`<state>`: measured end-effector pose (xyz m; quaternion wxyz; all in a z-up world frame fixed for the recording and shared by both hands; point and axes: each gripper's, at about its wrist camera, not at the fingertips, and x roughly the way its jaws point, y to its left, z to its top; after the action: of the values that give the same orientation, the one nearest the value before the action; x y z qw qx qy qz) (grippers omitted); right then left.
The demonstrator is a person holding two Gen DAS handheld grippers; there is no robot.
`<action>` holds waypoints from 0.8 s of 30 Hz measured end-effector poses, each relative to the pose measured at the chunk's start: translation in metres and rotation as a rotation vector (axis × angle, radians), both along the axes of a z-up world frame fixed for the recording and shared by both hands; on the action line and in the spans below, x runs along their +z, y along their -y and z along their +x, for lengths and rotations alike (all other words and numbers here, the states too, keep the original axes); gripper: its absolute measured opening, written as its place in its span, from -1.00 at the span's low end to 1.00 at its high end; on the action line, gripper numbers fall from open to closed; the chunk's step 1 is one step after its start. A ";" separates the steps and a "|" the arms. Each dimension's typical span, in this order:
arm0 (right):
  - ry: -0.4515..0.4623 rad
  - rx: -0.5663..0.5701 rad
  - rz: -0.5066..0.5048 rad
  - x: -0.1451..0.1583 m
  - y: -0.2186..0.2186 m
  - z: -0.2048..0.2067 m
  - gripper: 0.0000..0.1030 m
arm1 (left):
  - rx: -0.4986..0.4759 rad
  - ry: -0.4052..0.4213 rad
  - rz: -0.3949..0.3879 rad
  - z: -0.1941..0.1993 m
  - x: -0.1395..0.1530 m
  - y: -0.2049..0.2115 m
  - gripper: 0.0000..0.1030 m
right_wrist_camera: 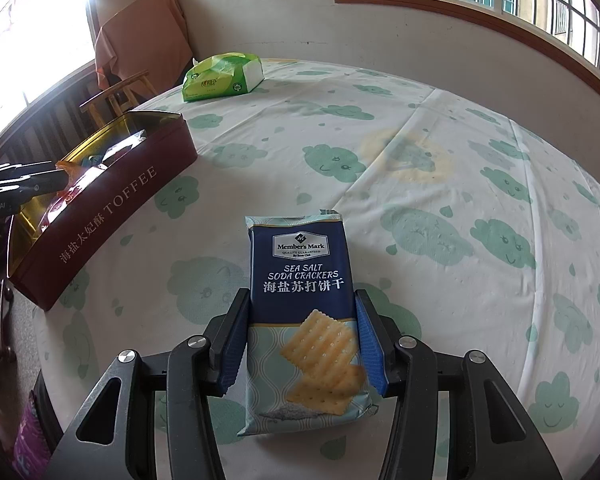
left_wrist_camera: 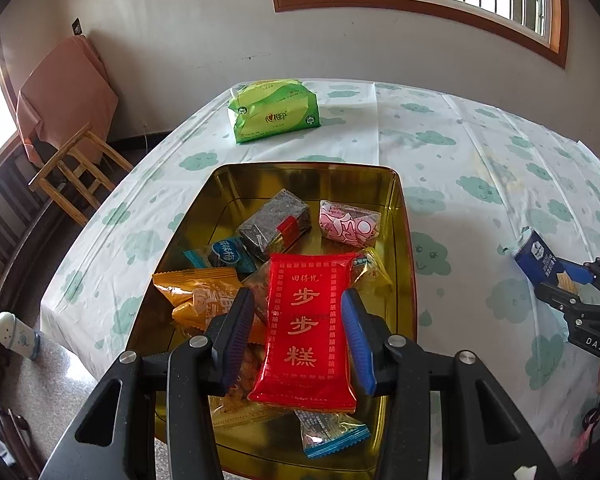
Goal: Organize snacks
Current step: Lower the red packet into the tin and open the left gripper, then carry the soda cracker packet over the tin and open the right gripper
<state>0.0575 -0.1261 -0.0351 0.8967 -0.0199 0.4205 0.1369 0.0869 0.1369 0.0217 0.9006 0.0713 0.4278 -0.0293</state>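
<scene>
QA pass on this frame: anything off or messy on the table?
One oddity: a yellowish ring stain on the cloud-print tablecloth, mid-table beyond the cracker pack. Snacks lie jumbled in the toffee tin. Nothing spilled or torn.

Cloud-print table carries toffee tin, tissue pack, perhaps cracker packet.

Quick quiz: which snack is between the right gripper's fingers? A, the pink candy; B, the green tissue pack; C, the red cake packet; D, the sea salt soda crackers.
D: in the right wrist view the blue sea salt soda crackers pack sits between the right gripper fingers, outside the toffee tin.
</scene>
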 end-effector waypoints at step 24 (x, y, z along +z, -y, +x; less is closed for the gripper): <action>0.030 0.030 0.032 0.030 -0.020 -0.013 -0.02 | 0.144 0.046 -0.015 -0.050 0.016 -0.029 0.24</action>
<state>0.0442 -0.1062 -0.0055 0.9010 -0.0137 0.4042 0.1568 0.0371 0.1655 0.0373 0.9104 0.0345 0.4109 0.0338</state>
